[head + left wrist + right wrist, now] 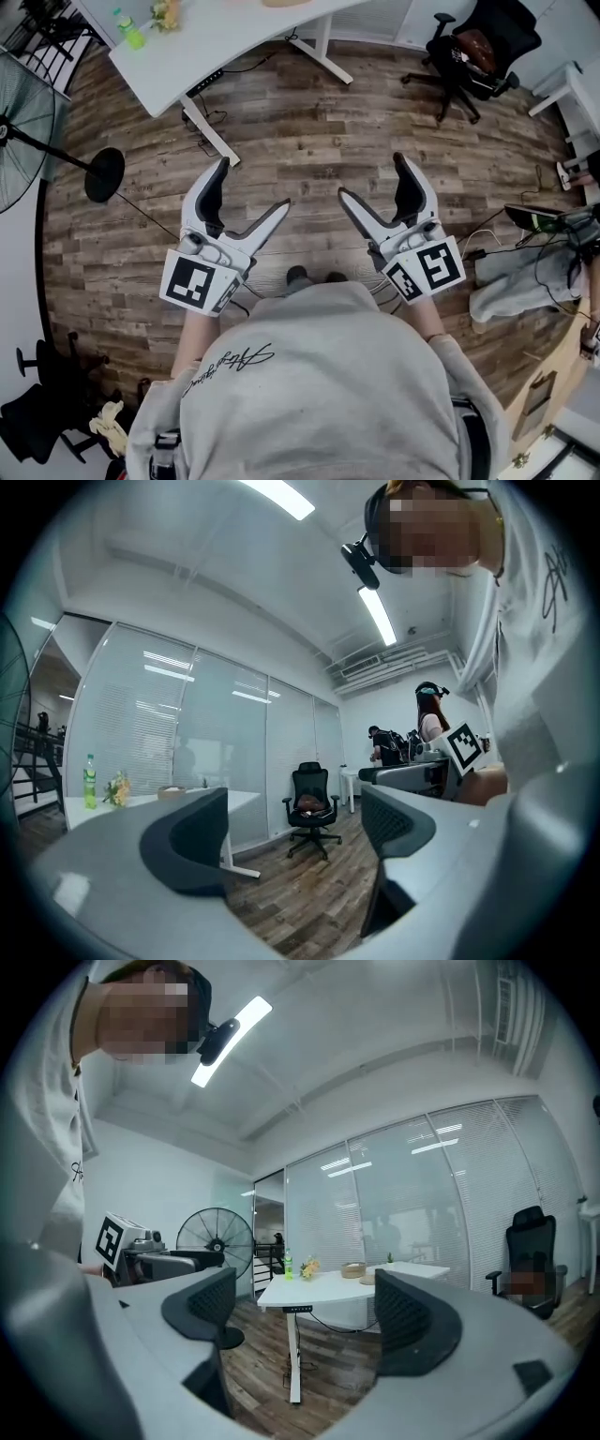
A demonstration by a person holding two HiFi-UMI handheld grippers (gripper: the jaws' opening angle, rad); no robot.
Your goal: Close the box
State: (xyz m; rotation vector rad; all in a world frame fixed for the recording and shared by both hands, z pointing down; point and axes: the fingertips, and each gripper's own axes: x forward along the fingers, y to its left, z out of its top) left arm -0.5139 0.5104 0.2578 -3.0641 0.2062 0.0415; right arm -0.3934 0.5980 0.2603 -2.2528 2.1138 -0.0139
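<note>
box: you can't tell where it is from any view. head view: your left gripper [254, 183] and right gripper [370, 174] are side by side over the wood floor [309, 141], both spread wide, holding nothing. left gripper view: jaws apart, empty, office chair [310, 803] straight ahead past the gap. right gripper view: jaws apart, empty, white desk [328, 1290] ahead, fan [216, 1237] beyond its left jaw.
</note>
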